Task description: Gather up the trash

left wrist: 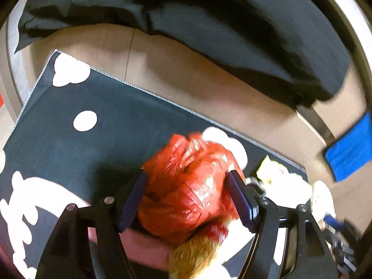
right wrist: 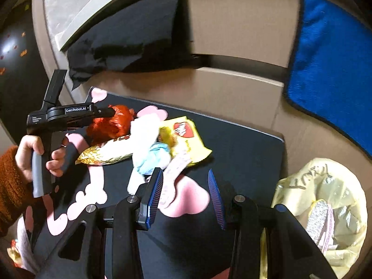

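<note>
1. a dark mat point(right wrist: 244, 144) with pale shapes lies under both tongs, on a light wooden floor point(left wrist: 186, 74).
2. a black cloth point(left wrist: 232, 28) lies on the floor beyond the left tongs, well apart from them.
3. a blue towel point(right wrist: 330, 74) lies far ahead and to the right of the right tongs.
4. a yellow bag point(right wrist: 325, 209) stands open just to the right of the right tongs, with some wrappers inside.
5. a red plastic bag point(left wrist: 193, 186), crumpled, sits between the two fingers of the left tongs point(left wrist: 186, 200). the fingers are spread; whether the pads press on it i cannot tell, because the picture is blurred.
6. a yellow snack packet point(right wrist: 186, 139) lies on the mat ahead of the right tongs point(right wrist: 186, 195), with white and light blue paper point(right wrist: 151, 155) beside it.
7. the right tongs are spread, and a pale printed strip point(right wrist: 172, 181) lies at their left finger, not pinched.
8. a hand point(right wrist: 39, 155) in an orange sleeve holds the handle of the left tongs.
</note>
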